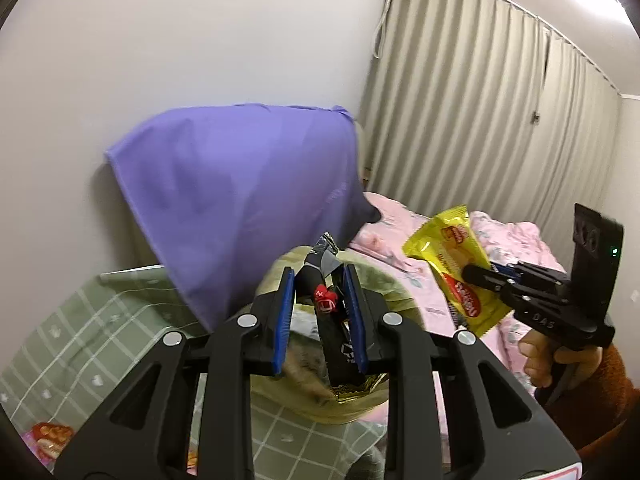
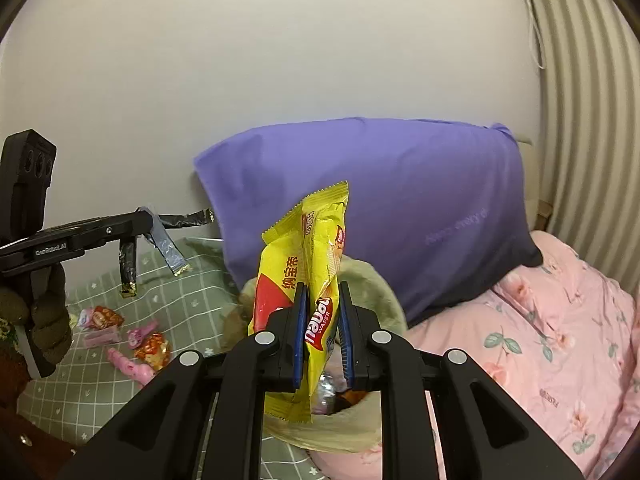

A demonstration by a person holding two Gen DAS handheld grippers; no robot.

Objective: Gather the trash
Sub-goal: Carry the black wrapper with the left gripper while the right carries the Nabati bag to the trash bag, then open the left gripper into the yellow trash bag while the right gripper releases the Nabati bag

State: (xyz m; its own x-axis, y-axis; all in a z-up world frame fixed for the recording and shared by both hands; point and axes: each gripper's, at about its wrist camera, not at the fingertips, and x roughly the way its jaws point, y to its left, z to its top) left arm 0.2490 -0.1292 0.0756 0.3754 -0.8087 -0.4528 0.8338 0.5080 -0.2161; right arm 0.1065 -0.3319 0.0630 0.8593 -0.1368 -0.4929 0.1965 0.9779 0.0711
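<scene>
The left gripper (image 1: 320,280) is held above the bed, tilted somewhat downward, and its blue pads are clamped on a black wrapper (image 1: 326,300) with red print and a silvery inner side. In the right wrist view the same left gripper (image 2: 150,224) is seen from the side at the left edge, level with the pillow's lower half, with strips of the black wrapper (image 2: 170,246) hanging down from its tip over the green checked sheet (image 2: 100,380). The hand (image 2: 44,312) that carries it is covered by a dark green knitted sleeve or glove; which of the two cannot be told.

The right gripper (image 2: 323,304) is likewise tilted downward and is closed on a yellow wafer wrapper (image 2: 316,248), which stands upright between the pads. From the left wrist view the right gripper (image 1: 478,274) is seen at the right, with the yellow wafer wrapper (image 1: 452,264) held out over the pink floral quilt (image 1: 516,236); only some fingers (image 1: 540,360) of the hand under it show.

Below both grippers lies a pale green, fuzzy, round-rimmed container (image 2: 360,436), largely hidden by the gripper bodies; some crumpled contents show inside it, too obscured to be named. Small pink and orange wrappers (image 2: 152,350) lie loose on the sheet, their print too small to read. A purple pillow (image 2: 400,208) leans against the wall (image 2: 280,60).
</scene>
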